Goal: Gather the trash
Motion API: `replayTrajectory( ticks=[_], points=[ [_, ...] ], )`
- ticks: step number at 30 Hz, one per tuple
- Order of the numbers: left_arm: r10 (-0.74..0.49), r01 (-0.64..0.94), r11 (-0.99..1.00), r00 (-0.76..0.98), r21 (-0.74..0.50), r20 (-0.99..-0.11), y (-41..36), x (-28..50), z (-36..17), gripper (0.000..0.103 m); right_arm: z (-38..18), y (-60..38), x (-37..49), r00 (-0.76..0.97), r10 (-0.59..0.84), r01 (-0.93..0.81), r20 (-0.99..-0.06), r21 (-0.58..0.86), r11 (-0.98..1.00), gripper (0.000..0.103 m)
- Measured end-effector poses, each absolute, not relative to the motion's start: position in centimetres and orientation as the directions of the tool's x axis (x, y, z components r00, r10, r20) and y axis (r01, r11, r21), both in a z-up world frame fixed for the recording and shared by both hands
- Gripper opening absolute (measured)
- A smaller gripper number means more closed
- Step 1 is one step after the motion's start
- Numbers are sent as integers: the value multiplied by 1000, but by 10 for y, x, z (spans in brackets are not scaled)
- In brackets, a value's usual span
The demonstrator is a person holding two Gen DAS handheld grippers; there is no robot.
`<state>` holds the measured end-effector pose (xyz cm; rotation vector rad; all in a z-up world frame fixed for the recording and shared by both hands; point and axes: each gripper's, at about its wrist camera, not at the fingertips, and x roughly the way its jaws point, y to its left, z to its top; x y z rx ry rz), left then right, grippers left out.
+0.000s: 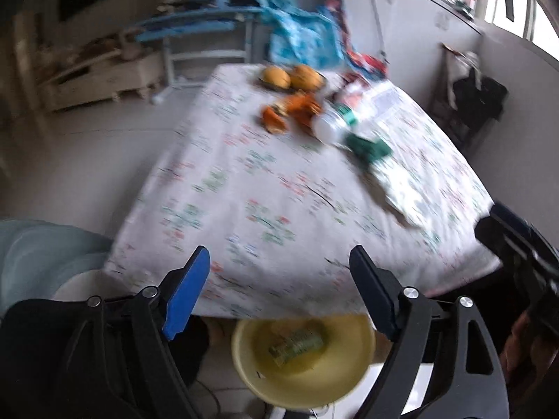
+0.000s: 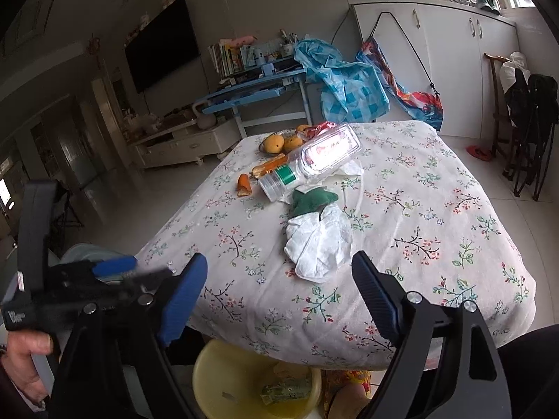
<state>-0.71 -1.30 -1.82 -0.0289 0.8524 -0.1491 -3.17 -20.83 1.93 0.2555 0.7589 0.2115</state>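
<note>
Trash lies on the floral tablecloth (image 2: 401, 230): orange peels (image 2: 243, 185), a clear plastic bottle with a green label (image 2: 300, 171), a green scrap (image 2: 312, 200), a crumpled white tissue (image 2: 319, 244) and a clear plastic box (image 2: 332, 148). The same pile shows blurred in the left wrist view, with the peels (image 1: 290, 111) and the bottle (image 1: 337, 122). A yellow basin (image 1: 304, 359) (image 2: 255, 380) stands on the floor under the near table edge and holds a green wrapper (image 1: 297, 344). My left gripper (image 1: 279, 293) and right gripper (image 2: 279, 296) are both open and empty above the near edge.
Whole mangoes (image 2: 279, 143) sit on a plate at the far end of the table. A blue desk (image 2: 251, 87) with a blue checked bag (image 2: 349, 87) stands behind. White cabinets (image 2: 436, 52) and a chair with dark clothes (image 2: 531, 122) are at the right.
</note>
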Motion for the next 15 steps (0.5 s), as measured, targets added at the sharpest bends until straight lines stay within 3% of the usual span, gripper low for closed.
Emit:
replayTrajectory(
  ticks=[5,15],
  points=[
    [-78,38,997,699,-73,-711,-2,-6,-12,88,18,-205,-29,693,295,-96,-658,321,942,82],
    [-31,23,1000,698,-22,-715,-6,-3,-21,89,6,-186,-23,670,312,-155,-673,283,946,85]
  ],
)
